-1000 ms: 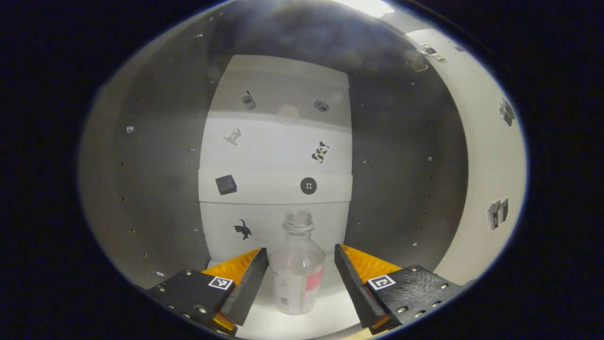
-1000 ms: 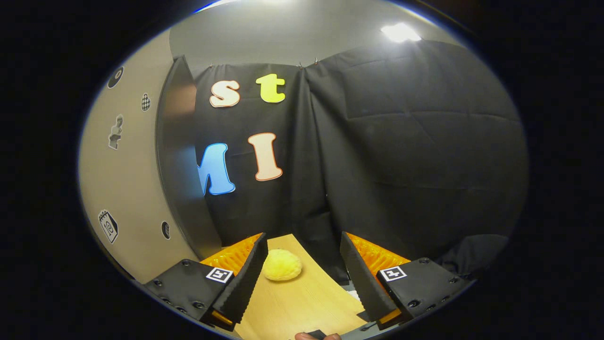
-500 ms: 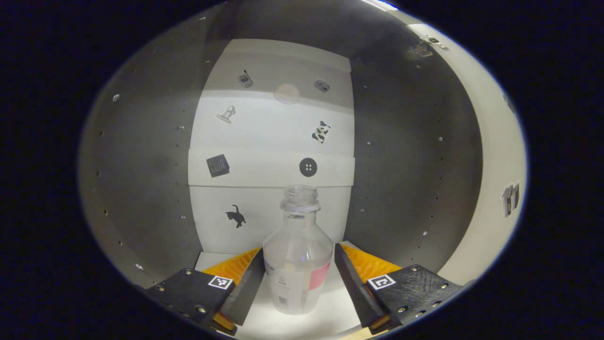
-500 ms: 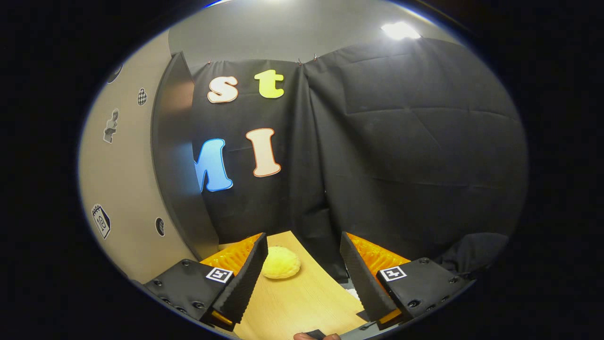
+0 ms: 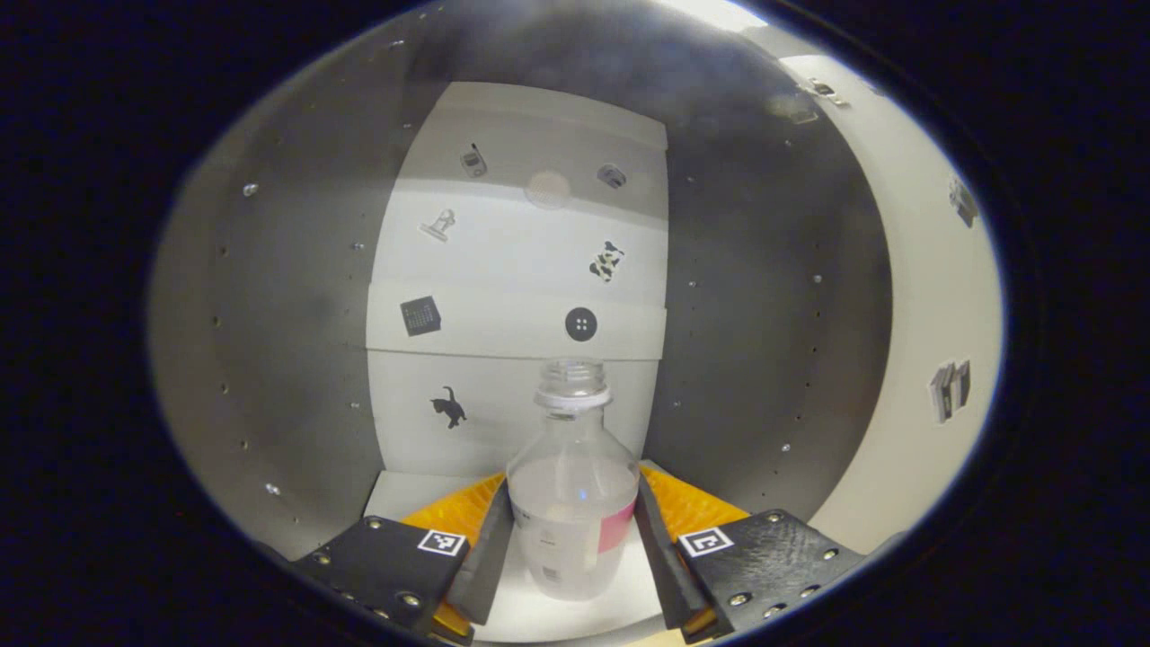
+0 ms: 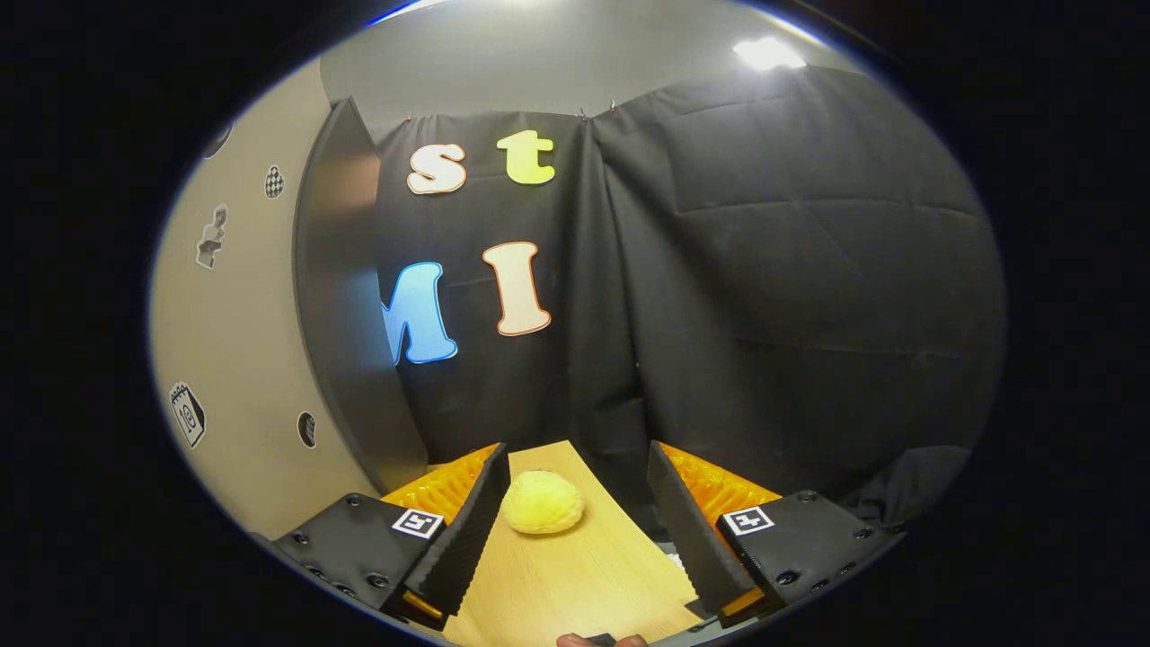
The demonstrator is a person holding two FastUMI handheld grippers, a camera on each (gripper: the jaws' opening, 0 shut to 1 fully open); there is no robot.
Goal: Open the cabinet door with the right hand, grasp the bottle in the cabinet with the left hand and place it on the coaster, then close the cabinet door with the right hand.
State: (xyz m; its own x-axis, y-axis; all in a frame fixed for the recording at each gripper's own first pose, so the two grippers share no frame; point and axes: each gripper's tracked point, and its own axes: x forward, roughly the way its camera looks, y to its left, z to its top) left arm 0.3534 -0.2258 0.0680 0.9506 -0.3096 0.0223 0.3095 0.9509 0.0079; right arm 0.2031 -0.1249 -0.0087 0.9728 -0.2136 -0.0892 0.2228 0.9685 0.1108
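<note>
Left gripper view: looks into the cabinet [image 5: 296, 296], with grey side walls and a pale back panel carrying small stickers [image 5: 581, 324]. The open cabinet door [image 5: 934, 296] curves along the right edge.
Bottle [image 5: 572, 503]: clear, uncapped, upright on the cabinet's white floor, with a pink patch on its label. It stands between the left hand-held gripper's fingers, toward the cabinet's front.
Left hand-held gripper [image 5: 572, 544]: reaches level into the cabinet, its fingers narrowed against both sides of the bottle's body, touching it left and right.
Right gripper view: faces away from the cabinet interior, toward the black cloth wall [image 6: 791, 296]. The pale outer face of the cabinet door [image 6: 243, 341], with stickers, stands at the left, its dark edge beside it.
Table [image 6: 584, 584]: light wood, running forward between the right fingers.
Yellow object [image 6: 543, 502]: a rounded, textured lump lying on the table, just beyond the right fingertips; whether it is the coaster I cannot tell.
Right hand-held gripper [image 6: 579, 517]: held low over the table, pointing forward, fingers wide apart and gripping nothing.
Person's hand [image 6: 597, 640]: a sliver at the bottom edge.
</note>
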